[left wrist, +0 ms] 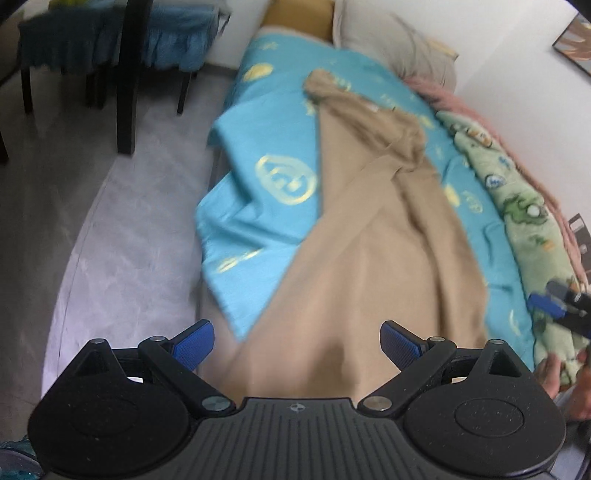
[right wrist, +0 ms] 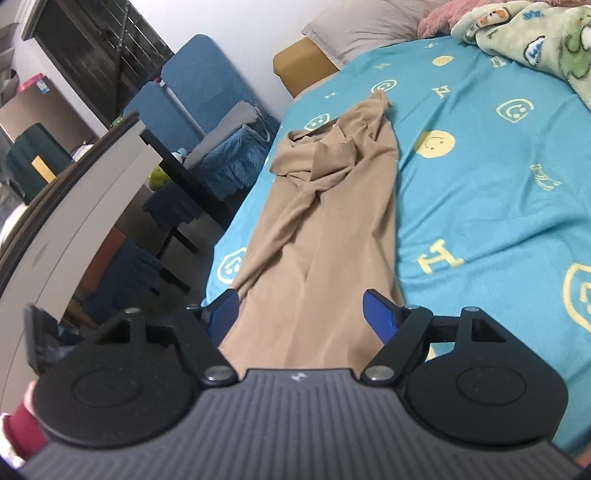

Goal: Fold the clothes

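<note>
Now both claws gape above tan trousers point(right wrist: 317, 236)

Open blue sheet point(right wrist: 480, 206) right of the tan garment point(right wrist: 325, 229): free passage there. Far right edge blocked by green cartoon blanket point(right wrist: 535, 44); pillow point(right wrist: 362, 29) closes the head end. Left of bed, bare floor point(left wrist: 122, 236), then dark table point(right wrist: 184, 173) and blue chairs point(right wrist: 199, 85) crowd in.

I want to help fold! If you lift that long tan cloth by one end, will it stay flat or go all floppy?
Probably floppy: the tan cloth already lies in soft wrinkles and bunches at its far end. It looks thin, so likely light. It may slide easily on the smooth blue sheet.
</note>
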Motion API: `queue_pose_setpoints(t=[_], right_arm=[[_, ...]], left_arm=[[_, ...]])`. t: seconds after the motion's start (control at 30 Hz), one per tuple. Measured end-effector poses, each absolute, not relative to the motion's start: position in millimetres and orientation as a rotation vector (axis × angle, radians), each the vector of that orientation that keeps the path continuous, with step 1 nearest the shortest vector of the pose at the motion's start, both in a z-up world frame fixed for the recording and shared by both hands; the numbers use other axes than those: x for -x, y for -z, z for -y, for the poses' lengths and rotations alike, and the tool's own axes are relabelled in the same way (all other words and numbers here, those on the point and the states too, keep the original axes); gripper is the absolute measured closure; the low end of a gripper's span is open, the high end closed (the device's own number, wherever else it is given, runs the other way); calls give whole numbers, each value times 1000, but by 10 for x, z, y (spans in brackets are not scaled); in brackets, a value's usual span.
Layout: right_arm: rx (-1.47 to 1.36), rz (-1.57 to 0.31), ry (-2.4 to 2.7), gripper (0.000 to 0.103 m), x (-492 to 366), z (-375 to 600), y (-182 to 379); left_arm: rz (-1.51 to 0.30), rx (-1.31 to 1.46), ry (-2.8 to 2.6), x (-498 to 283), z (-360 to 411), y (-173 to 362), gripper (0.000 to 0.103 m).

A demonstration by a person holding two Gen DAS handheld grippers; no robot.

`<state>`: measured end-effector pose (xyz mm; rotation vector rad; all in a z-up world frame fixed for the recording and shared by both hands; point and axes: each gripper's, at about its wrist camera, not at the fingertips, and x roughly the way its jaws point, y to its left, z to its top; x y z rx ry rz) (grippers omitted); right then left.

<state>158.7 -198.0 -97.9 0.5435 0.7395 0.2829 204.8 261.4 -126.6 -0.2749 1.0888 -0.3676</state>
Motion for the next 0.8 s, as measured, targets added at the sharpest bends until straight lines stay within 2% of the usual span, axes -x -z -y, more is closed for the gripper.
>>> queue_pose_setpoints(t=[0.13,0.2,0.27,0.33,0.4,0.43,0.47,0.5,0.8], right_arm=[[-518,-759,-304,26,-1645,1885,1011],[-515,-761,-310,26,-1663,1869,1012],[-511,-759,-310,26,-1680,1863,1011],[-504,-758,-307,26,-1696,1857,1014],[-500,-768,-301,26,-1709,1850,1029],[-503,-772,-300,26,-1716,1847,1032],[-506,-773,-301,26,-1720,1845,1029],[-506,-771,-303,26,-1716,1845,1023],[-526,-744,-298,26,-1615,1922,951]], left_arm=[[-1162,358,379,-2087,-2937,1743,13],[-1196,423,387,-2090,-3082,1970,32],[-1190,491,430,-2057,-3153,2106,39],[-1159,509,498,-1999,-3155,2141,41],[-1137,437,524,-1950,-3087,2103,61],[-1125,399,524,-1928,-3059,2063,64],[-1109,365,527,-1910,-3036,2007,85],[-1098,328,529,-1899,-3008,1935,94],[-907,-152,510,-1433,-2411,970,97]])
